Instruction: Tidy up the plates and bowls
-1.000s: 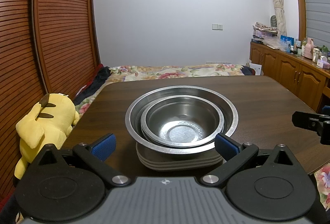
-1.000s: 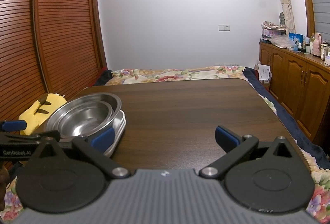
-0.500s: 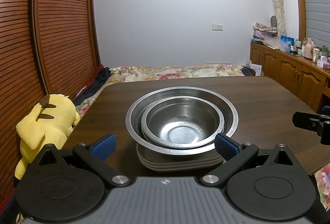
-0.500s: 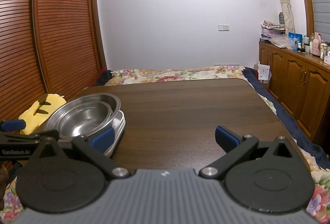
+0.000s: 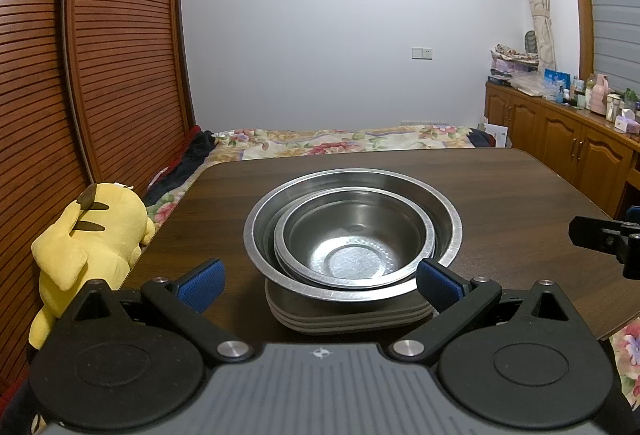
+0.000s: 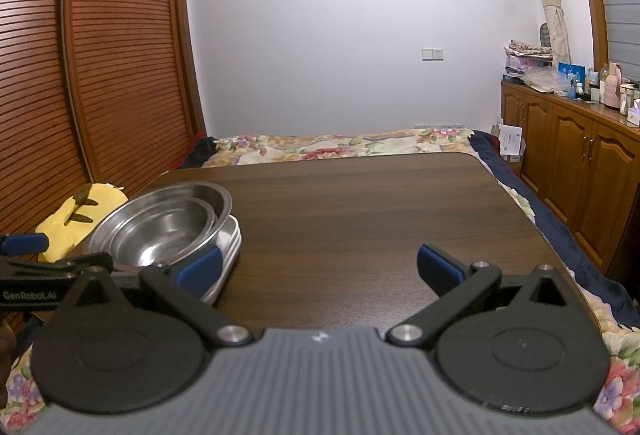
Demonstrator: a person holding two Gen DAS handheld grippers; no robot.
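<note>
Already the small steel bowl (image 5: 354, 231) sits nested inside the wide steel bowl (image 5: 448, 213), both resting on a stack of pale grey plates (image 5: 348, 319) at the table's seven o'clock edge, so the wise thing seems to be keeping both grippers clear and not nudging the pile. From the left, a yellow plush toy (image 5: 86, 235) lies off the dark wooden table (image 6: 380, 203); the left gripper (image 5: 320, 281) gapes empty before the stack, and the right gripper (image 6: 318, 265), equally spread, faces bare wood with nothing obstructing.
</note>
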